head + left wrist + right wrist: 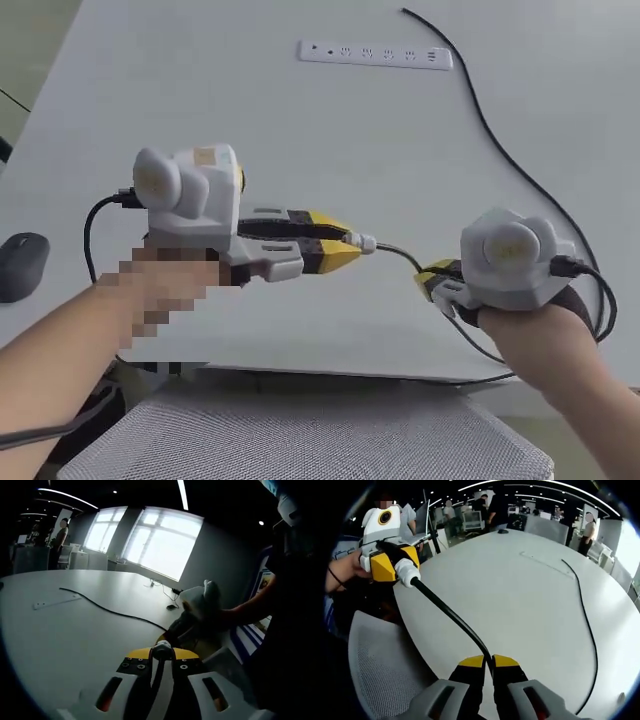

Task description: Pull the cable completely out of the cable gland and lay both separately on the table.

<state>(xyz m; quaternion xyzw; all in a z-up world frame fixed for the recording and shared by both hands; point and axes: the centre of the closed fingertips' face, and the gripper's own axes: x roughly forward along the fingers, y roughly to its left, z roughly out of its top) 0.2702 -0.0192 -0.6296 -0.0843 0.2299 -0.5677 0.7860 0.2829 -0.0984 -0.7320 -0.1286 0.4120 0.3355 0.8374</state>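
A white cable gland point(364, 241) sits pinched between the yellow jaws of my left gripper point(348, 243), held above the table's near edge. From its tip a black cable point(400, 253) runs right and down into my right gripper point(432, 280), which is shut on it a short way off. In the right gripper view the cable point(445, 611) rises from my right gripper point(488, 659) up to the gland point(407, 573), still threaded in it. In the left gripper view the gland point(162, 650) fills the gap in my left gripper point(162, 656).
A white power strip point(375, 54) lies at the table's far side, with a long black lead point(500, 150) curving down the right. A dark mouse point(22, 265) rests at the left edge. A grey mesh chair point(300, 440) is below the near edge. People stand in the background.
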